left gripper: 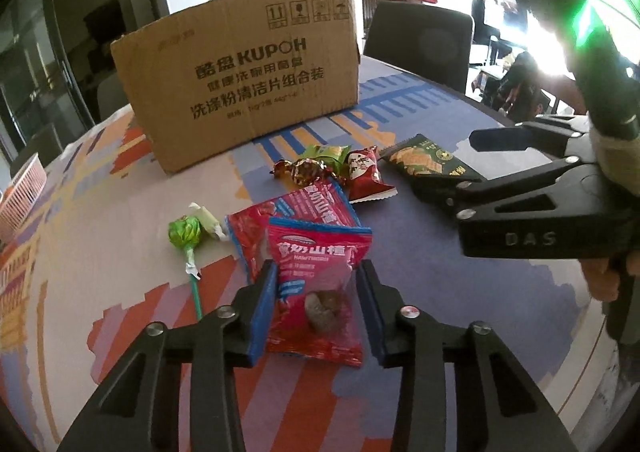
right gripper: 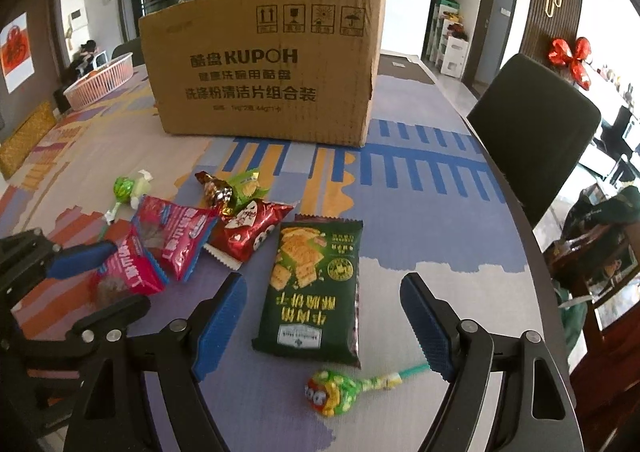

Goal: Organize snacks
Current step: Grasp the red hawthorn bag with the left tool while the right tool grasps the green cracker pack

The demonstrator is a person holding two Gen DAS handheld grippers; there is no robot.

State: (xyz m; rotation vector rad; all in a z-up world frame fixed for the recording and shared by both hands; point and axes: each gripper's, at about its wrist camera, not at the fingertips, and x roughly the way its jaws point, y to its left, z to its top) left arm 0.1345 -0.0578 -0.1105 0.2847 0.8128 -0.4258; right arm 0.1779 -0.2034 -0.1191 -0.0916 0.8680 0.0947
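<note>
My left gripper (left gripper: 318,306) is shut on a pink hawthorn packet (left gripper: 316,284), a blue pad against each side edge; the right wrist view shows the same packet (right gripper: 128,272) pinched at the left. A second pink packet (left gripper: 288,211) lies just behind it. My right gripper (right gripper: 324,316) stands open astride a dark green cracker packet (right gripper: 312,284) without touching it, and a green lollipop (right gripper: 340,392) lies below its fingers. In the left wrist view the right gripper (left gripper: 452,163) reaches in from the right over the cracker packet (left gripper: 424,159).
A tall cardboard box (right gripper: 264,75) stands behind the snacks. Nearby lie a red packet (right gripper: 248,232), a gold-wrapped candy (right gripper: 218,191), a small green packet (right gripper: 248,183) and another green lollipop (left gripper: 186,232). A pink basket (right gripper: 100,81) sits far left; a dark chair (right gripper: 532,139) stands at the table's right edge.
</note>
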